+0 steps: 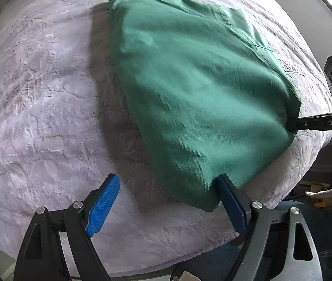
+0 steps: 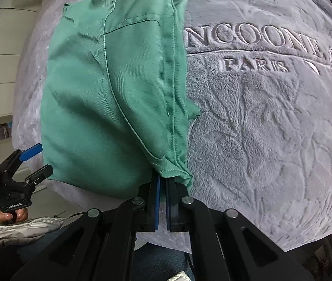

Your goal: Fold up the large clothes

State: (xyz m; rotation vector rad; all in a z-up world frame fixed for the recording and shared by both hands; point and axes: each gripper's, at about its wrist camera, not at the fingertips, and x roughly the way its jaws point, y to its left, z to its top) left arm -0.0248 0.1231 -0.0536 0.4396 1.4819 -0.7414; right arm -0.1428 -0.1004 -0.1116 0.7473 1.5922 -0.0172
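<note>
Green garment (image 1: 196, 93) spread folded on a pale plush blanket (image 1: 37, 117) over the bed, stretching away ahead of both tongs. Left tongs (image 1: 168, 188) gaping wide, pointing steeply down, nothing pinched between the blue pads (image 1: 102, 205); near corner of the garment lying just inside the right-hand pad, touching it or nearly so, with bare blanket filling the rest of the gap. Right tongs (image 2: 162, 180) squeezed tight on a bunched hem corner of the garment (image 2: 109, 93), cloth rising straight up and away from the tips, seams and a pocket line running along its length. From the left wrist view, right tongs (image 1: 292, 124) seen reaching in from the right edge and meeting the garment's far near-side corner. From the right wrist view, left tongs (image 2: 36, 161) seen off to the left at the garment's other near corner, spread apart, with a hand (image 2: 11, 215) on the handle below. Embossed lettering (image 2: 255, 44) and leaf patterns on the blanket lying to the right of the right tongs, beside the cloth.
</note>
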